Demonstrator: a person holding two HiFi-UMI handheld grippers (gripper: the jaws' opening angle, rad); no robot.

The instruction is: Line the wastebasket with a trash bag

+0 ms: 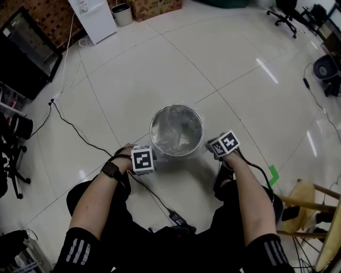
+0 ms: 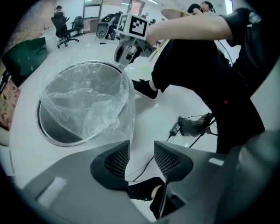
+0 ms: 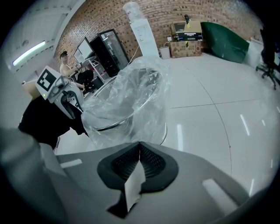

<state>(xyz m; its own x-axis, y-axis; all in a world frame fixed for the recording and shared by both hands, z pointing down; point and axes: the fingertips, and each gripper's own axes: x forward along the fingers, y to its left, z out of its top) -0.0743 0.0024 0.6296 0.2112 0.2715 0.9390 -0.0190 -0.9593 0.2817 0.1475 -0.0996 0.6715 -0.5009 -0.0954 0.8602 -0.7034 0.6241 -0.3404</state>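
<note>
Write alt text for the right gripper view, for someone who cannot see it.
The right gripper has its jaws shut on the edge of a clear trash bag draped over a round metal wastebasket. The left gripper is at the bag's far side; white floor tiles and a brick wall lie behind.

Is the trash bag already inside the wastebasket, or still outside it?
Inside. The clear trash bag sits down in the wastebasket, and its film hangs over part of the rim.
</note>
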